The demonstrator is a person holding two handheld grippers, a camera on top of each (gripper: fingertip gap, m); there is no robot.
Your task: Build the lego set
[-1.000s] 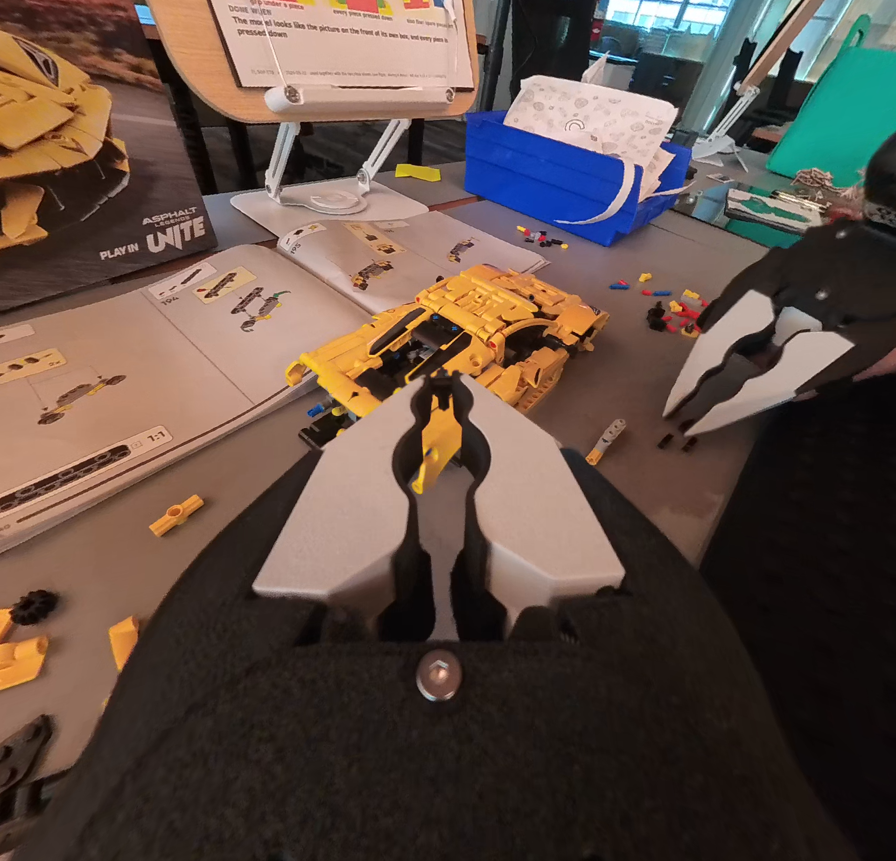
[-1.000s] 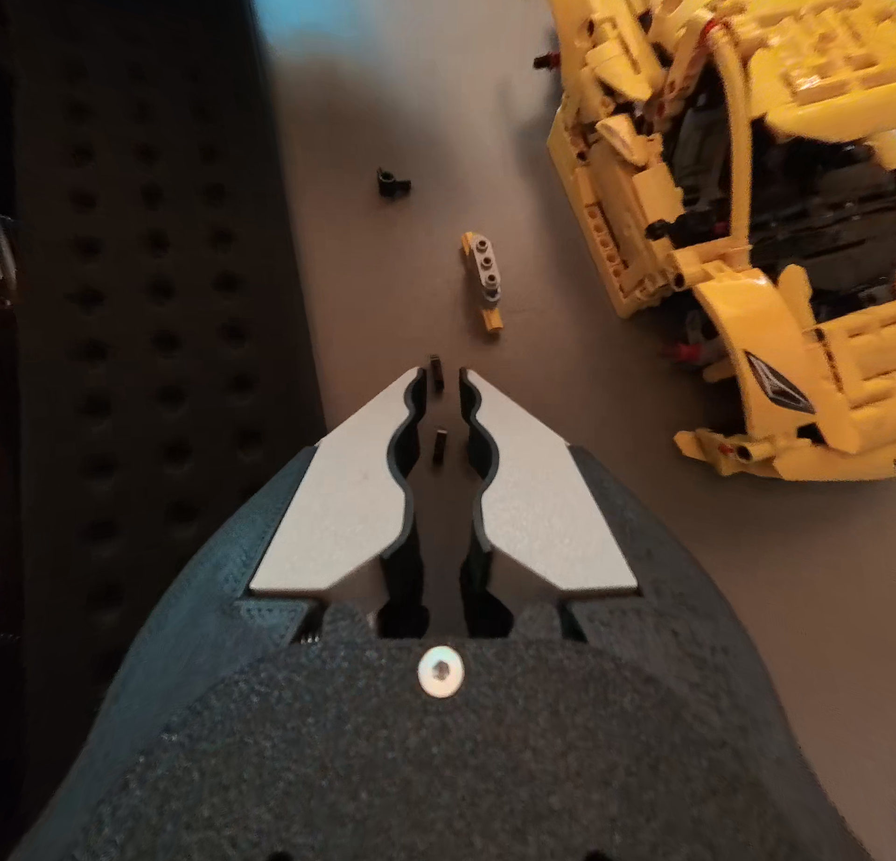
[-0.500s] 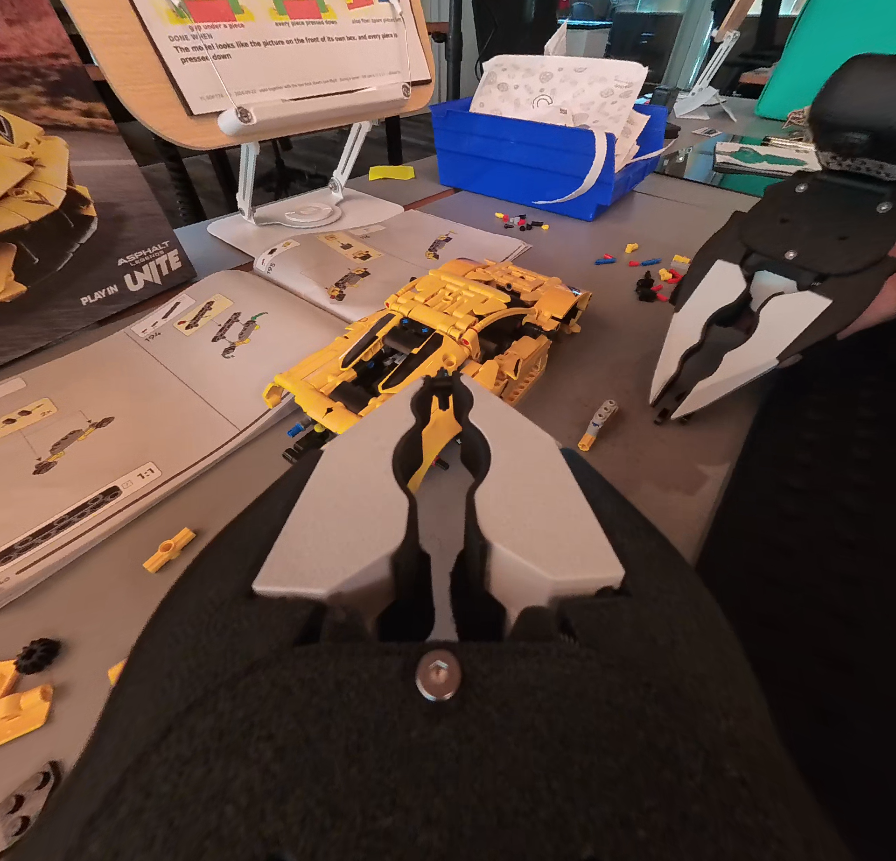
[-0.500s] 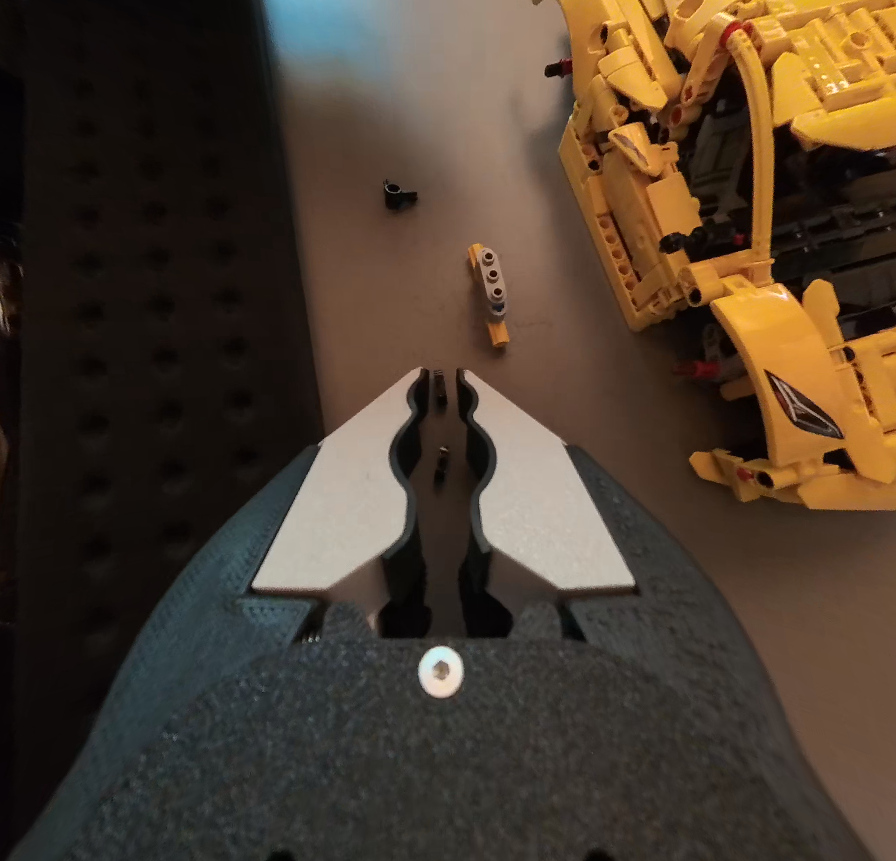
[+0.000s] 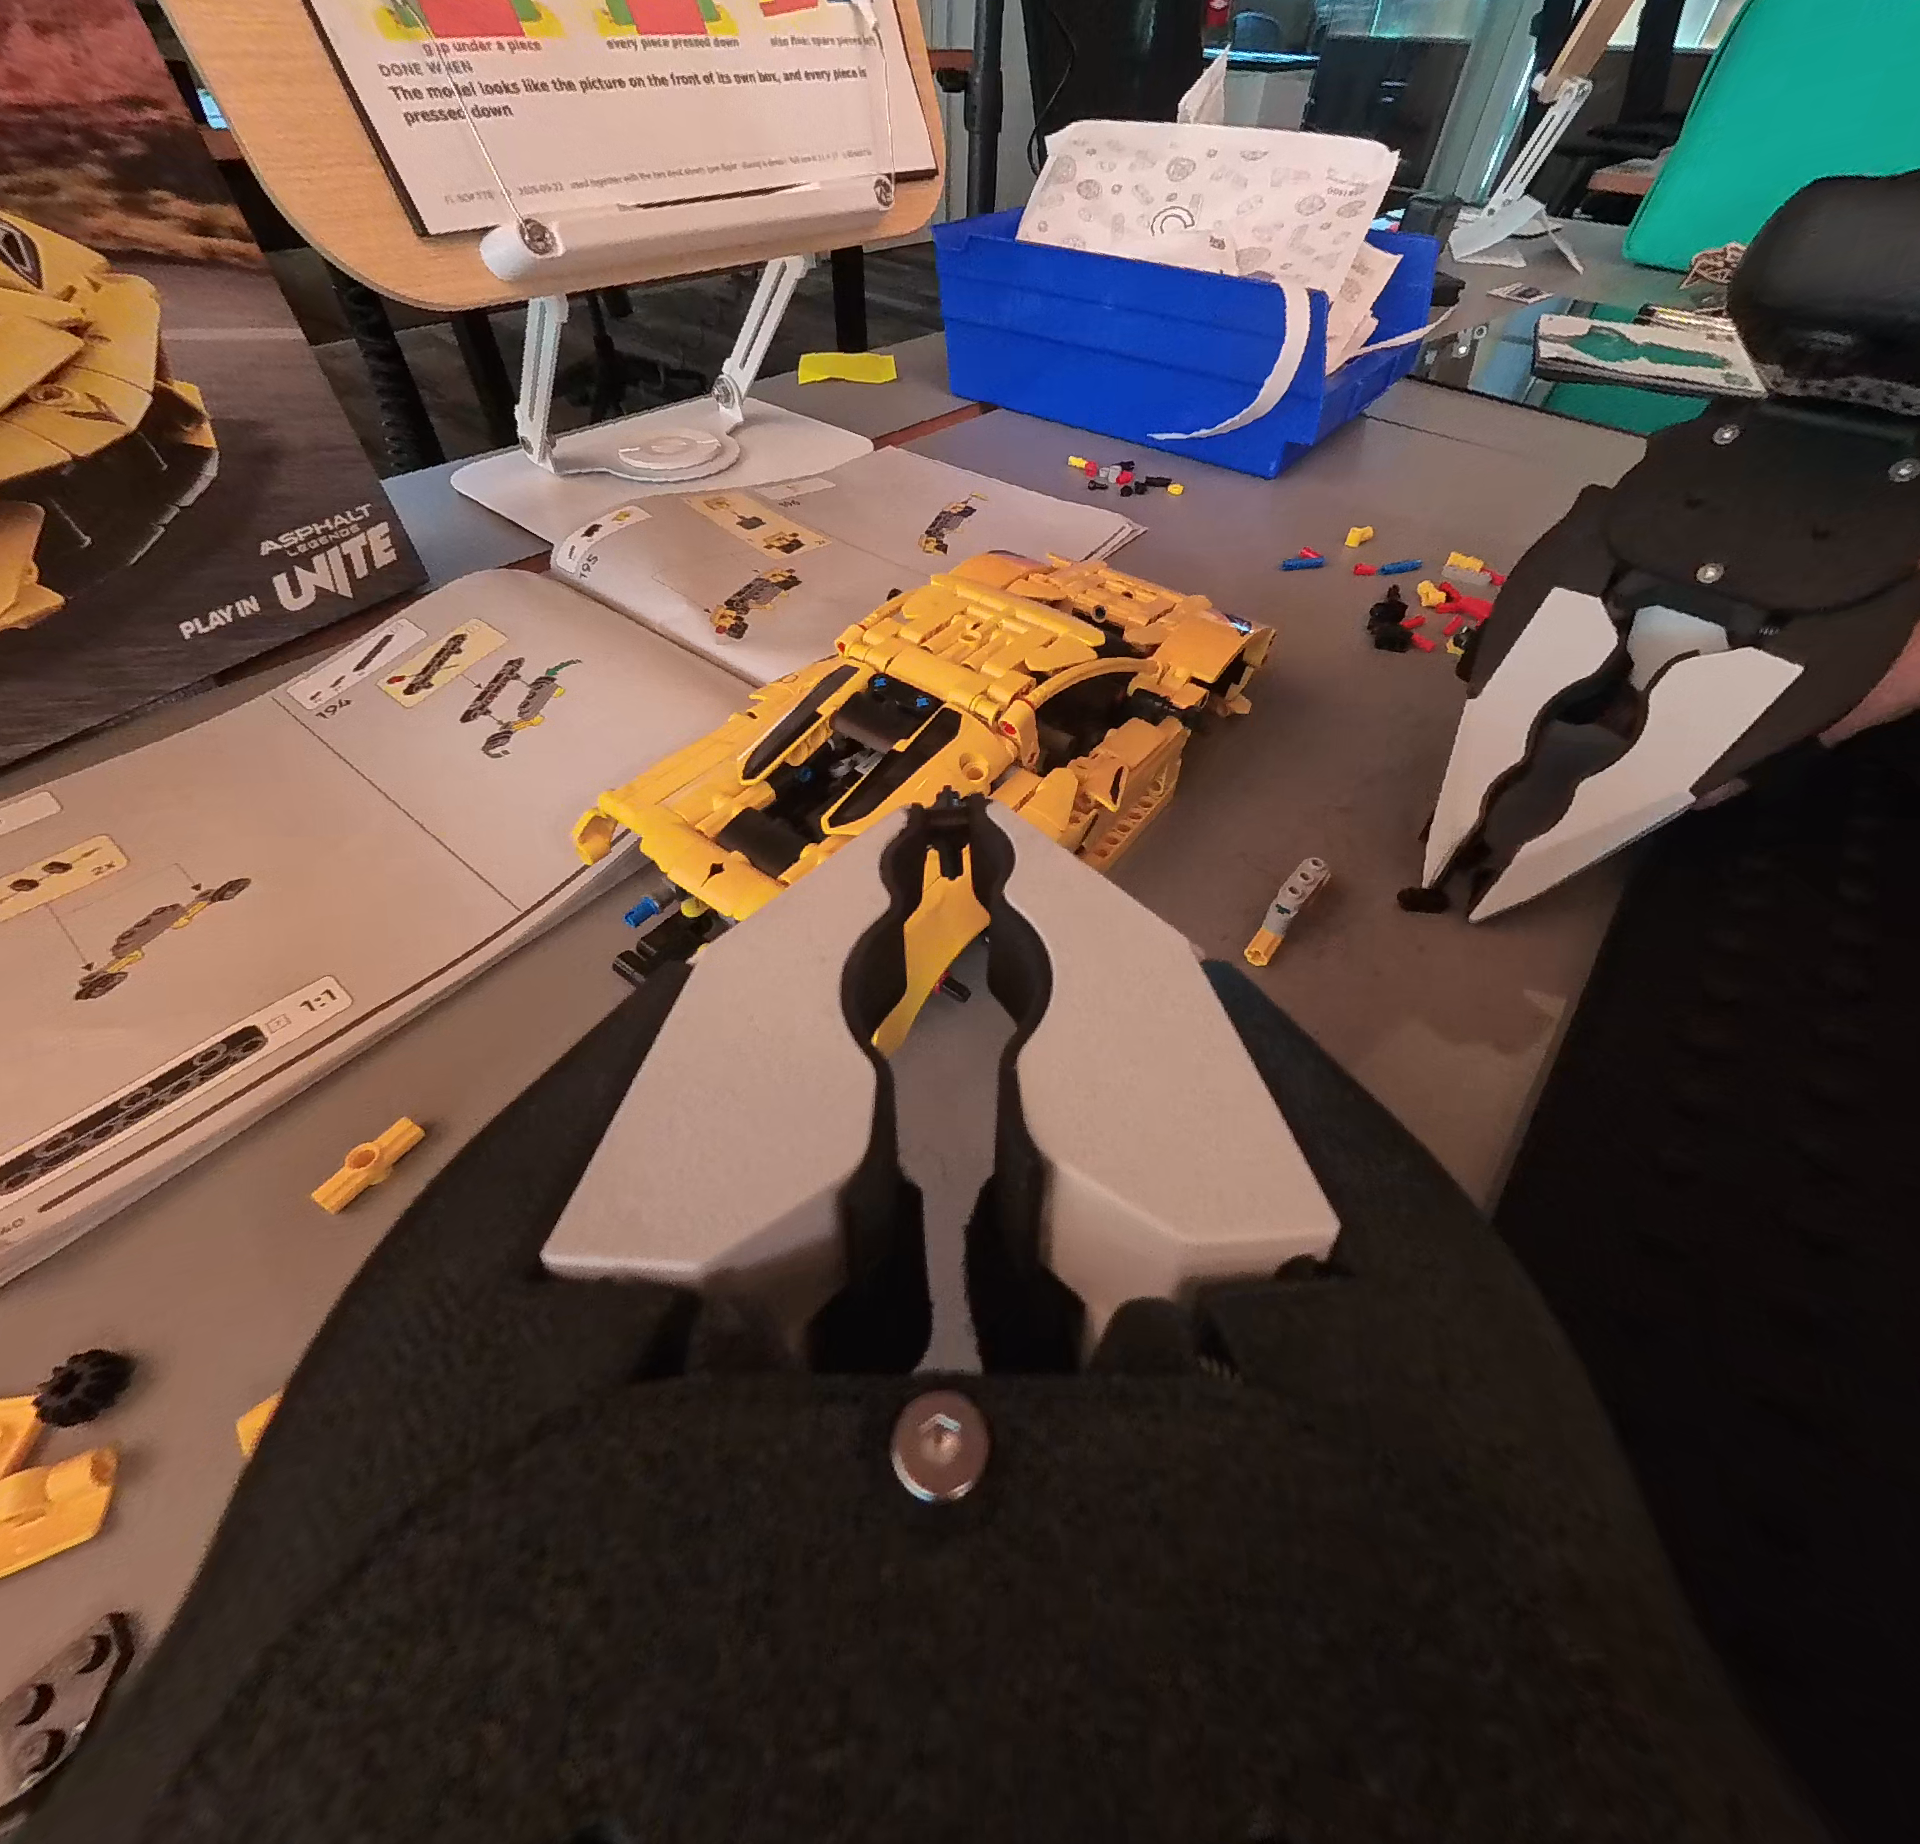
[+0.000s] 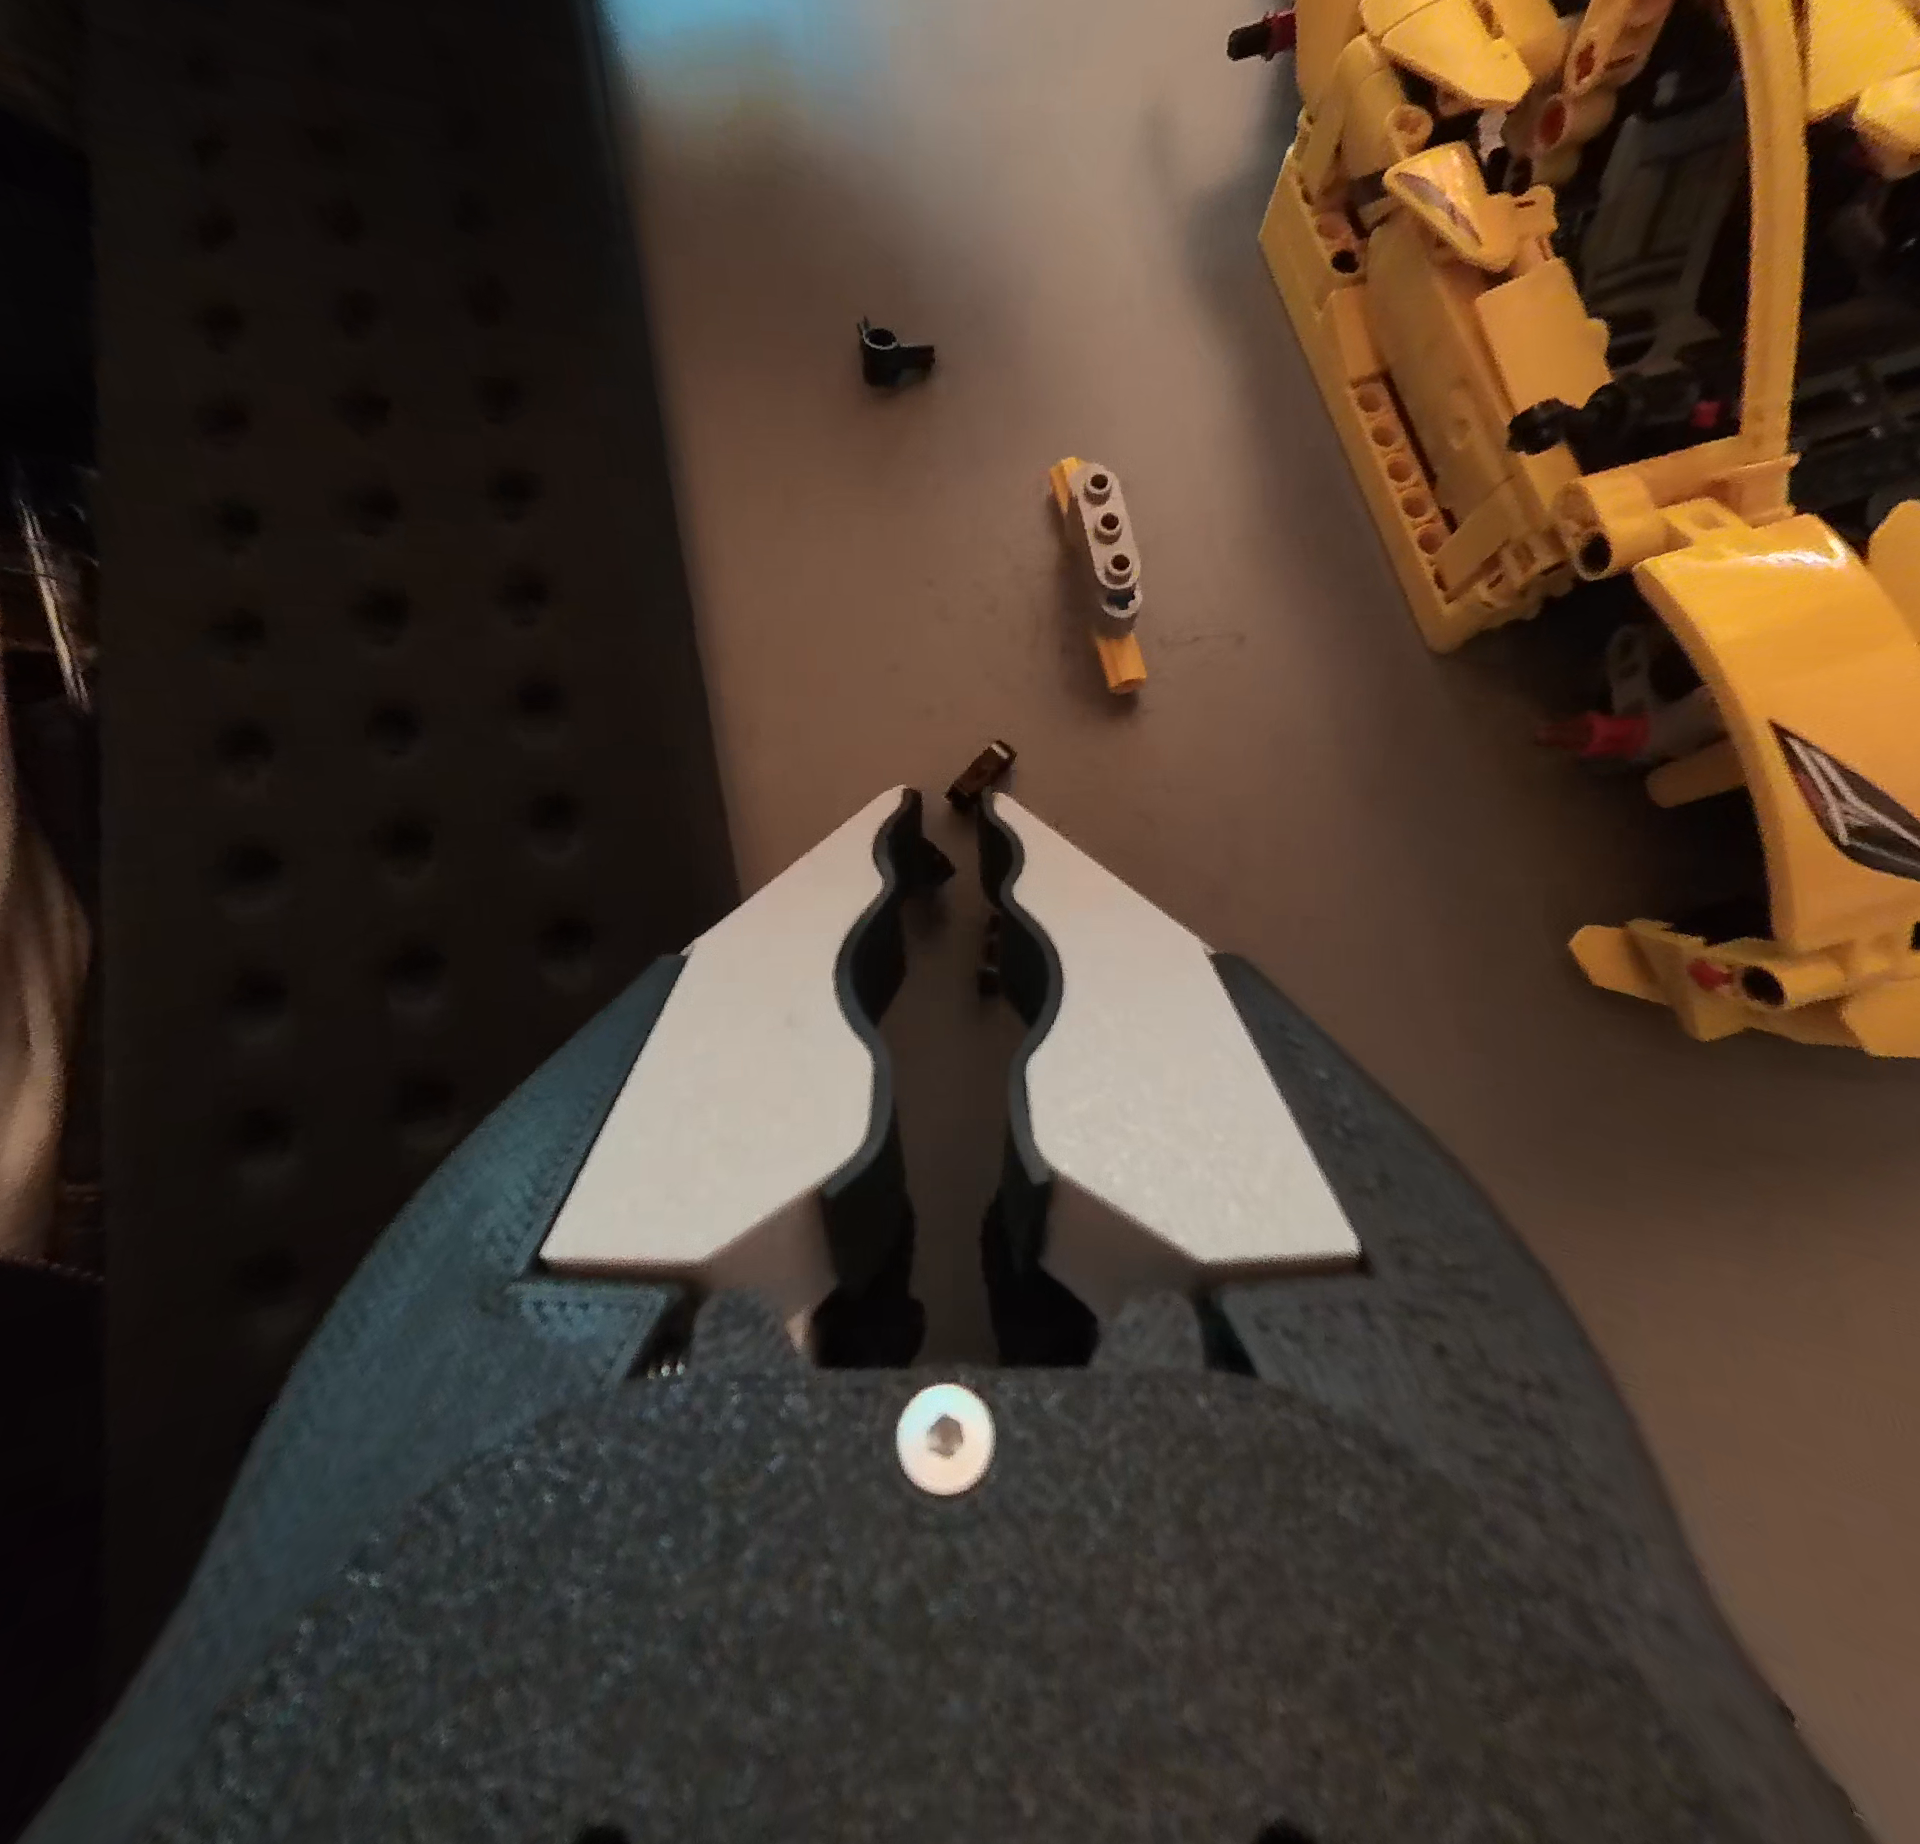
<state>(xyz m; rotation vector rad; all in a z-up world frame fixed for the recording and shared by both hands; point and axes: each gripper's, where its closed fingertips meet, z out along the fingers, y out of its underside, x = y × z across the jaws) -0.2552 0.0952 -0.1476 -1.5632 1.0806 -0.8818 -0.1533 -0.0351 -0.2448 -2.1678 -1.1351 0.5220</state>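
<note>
black pin (image 6: pixel 977 771) seemingly outside right gripper (image 6: pixel 948 807) tips.

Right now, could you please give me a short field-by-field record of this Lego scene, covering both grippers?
left gripper: shut on a yellow piece, held above the table
right gripper: open, tips down at small black pins near the table edge
car: yellow, partly built, on the table between the grippers
grey-yellow piece: loose on the table, between the car and the right gripper
black connector: loose, beyond the pins
manual: open, left of the car
blue bin: behind the car, holds paper
</note>
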